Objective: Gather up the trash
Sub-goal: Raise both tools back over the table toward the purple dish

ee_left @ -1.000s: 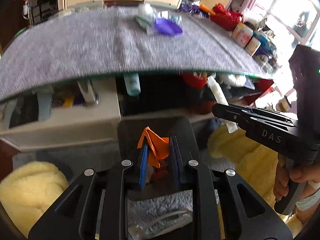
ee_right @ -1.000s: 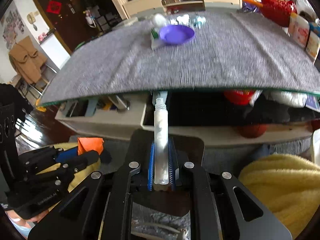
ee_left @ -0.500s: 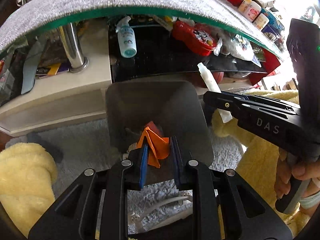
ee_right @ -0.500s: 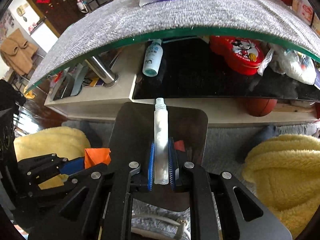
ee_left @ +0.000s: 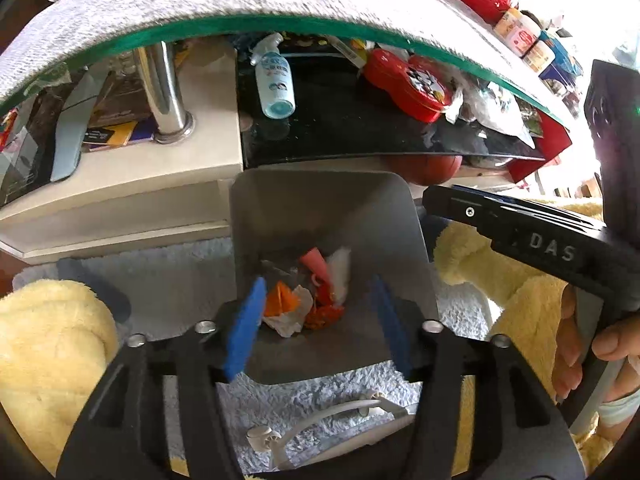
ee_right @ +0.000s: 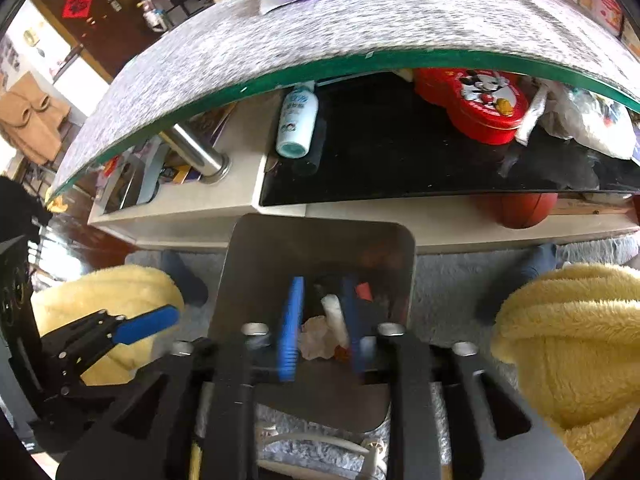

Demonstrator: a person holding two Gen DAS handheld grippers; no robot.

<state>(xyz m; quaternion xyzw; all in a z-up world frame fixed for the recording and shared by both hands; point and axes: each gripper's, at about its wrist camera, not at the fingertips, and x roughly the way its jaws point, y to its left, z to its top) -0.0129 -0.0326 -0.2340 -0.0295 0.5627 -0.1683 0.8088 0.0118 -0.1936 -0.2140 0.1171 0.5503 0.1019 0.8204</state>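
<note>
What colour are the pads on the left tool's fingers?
Blue foam pads, clearest in the left wrist view, where the left tool is open.

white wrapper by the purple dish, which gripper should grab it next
Left, probably. The left gripper is wide open and empty, its orange paper already in the bin. The right gripper is blurred, with the white tube seen between its fingers.

Open bin (ee_left: 320, 208) mouth below, glass tabletop (ee_left: 200, 28) edge overhanging beyond (clearance probably tight).
</note>
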